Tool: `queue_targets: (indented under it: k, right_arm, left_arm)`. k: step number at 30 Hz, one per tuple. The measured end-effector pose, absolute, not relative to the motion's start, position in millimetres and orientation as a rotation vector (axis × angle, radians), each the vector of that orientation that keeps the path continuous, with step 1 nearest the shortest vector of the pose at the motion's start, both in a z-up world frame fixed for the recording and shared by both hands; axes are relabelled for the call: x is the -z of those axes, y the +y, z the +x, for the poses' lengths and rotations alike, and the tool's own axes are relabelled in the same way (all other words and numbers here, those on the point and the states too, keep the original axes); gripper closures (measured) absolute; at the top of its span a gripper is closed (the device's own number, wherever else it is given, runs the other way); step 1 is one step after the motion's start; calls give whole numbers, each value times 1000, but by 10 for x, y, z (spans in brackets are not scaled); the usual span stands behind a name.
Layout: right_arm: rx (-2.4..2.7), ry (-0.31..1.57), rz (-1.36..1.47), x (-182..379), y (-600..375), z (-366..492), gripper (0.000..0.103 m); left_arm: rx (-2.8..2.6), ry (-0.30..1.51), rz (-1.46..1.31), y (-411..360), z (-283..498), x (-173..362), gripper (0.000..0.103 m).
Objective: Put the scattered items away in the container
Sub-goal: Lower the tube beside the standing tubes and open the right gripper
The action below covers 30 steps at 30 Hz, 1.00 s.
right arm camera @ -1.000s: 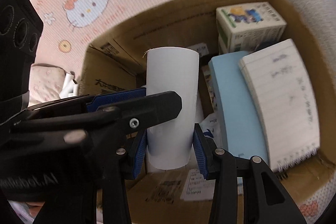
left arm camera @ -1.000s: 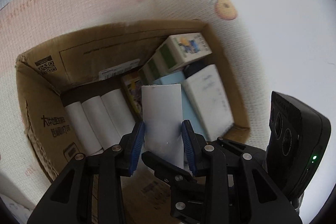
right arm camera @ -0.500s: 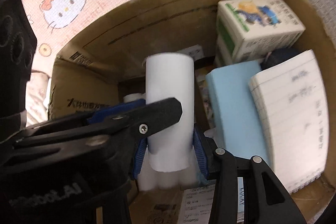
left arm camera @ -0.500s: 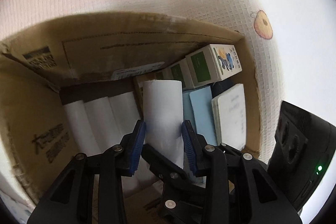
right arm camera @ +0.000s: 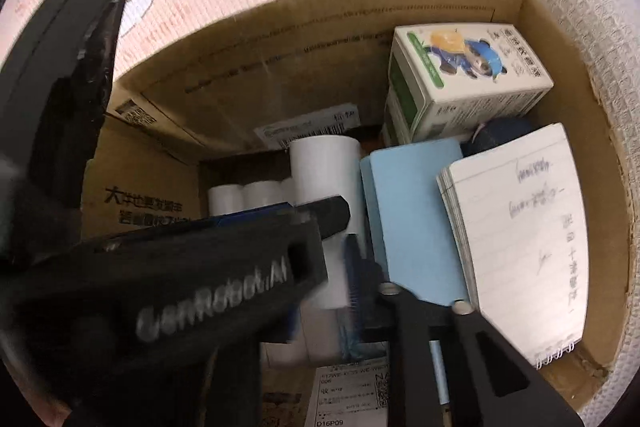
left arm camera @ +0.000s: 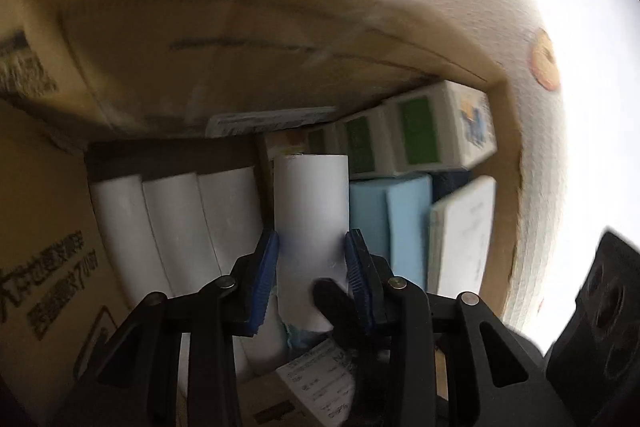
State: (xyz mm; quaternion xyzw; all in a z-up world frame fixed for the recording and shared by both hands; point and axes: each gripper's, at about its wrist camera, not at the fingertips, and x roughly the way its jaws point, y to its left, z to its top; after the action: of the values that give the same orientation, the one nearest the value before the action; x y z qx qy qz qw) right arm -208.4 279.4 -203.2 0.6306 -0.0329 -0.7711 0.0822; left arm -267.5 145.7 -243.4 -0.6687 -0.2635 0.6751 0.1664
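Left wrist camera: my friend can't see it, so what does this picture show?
The left gripper holds a white paper roll upright, its jaws closing on it, inside a cardboard box. Three more white rolls lie beside it.

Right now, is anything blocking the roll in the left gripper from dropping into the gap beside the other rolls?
Nothing visible blocks it. The roll hangs over the gap between the three rolls and the blue pad, with the right gripper close beneath its lower end.

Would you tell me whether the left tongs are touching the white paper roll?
Touching: the left wrist view shows both blue pads of the left tongs pressed against the white paper roll.
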Motion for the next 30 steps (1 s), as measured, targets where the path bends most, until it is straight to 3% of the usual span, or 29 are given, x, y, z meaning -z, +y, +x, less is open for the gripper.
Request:
queue_targets:
  k: [2, 4, 22, 30]
  right_arm:
    - [2278, -108, 1889, 2051, 2795, -2056, 91]
    - [2270, -82, 1892, 2061, 2779, -2030, 91]
    - [2303, -180, 1968, 2244, 2959, -1959, 92]
    - [2381, -110, 1905, 1987, 2988, -1827, 92]
  left_arm:
    - [-1932, -808, -1884, 1434, -2696, 2476, 69]
    - [-1948, -819, -1883, 1438, -2720, 2487, 80]
    - [-1901, -732, -1895, 1438, -2686, 2309, 80]
    - [-2061, -502, -1709, 1346, -2592, 1781, 80]
